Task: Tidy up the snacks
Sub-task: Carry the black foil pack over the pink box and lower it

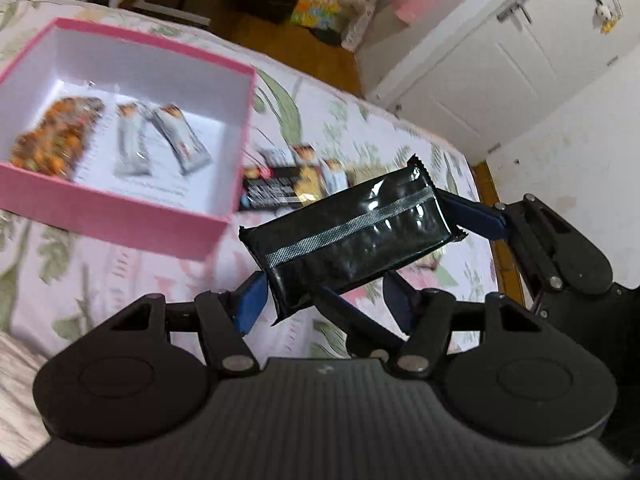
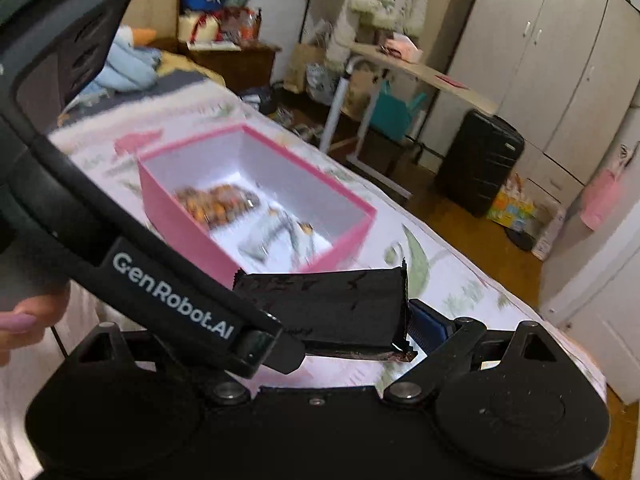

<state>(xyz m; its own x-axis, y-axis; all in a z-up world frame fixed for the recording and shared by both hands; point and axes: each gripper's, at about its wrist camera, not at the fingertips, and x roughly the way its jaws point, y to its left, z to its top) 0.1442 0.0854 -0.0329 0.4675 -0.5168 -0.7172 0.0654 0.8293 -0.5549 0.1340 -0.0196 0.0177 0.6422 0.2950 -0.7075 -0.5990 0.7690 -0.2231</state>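
Gripping black pkt [image 1: 352, 236] w/ right claw [image 2: 332, 328]; left claw [image 1: 324, 302] spread open around its lower end. Risk: glossy wrap slipping, dropping onto bed [image 1: 120, 272] short of pink box [image 1: 120, 208].

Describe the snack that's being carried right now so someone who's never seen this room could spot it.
Find the flowered bedspread with the open pink box. Just off the box's corner, above the bed, is a black glossy packet, held between two hand-held grippers. Unlike the pale bars and orange nut bag inside the box, it is plain black with one silver seam strip.
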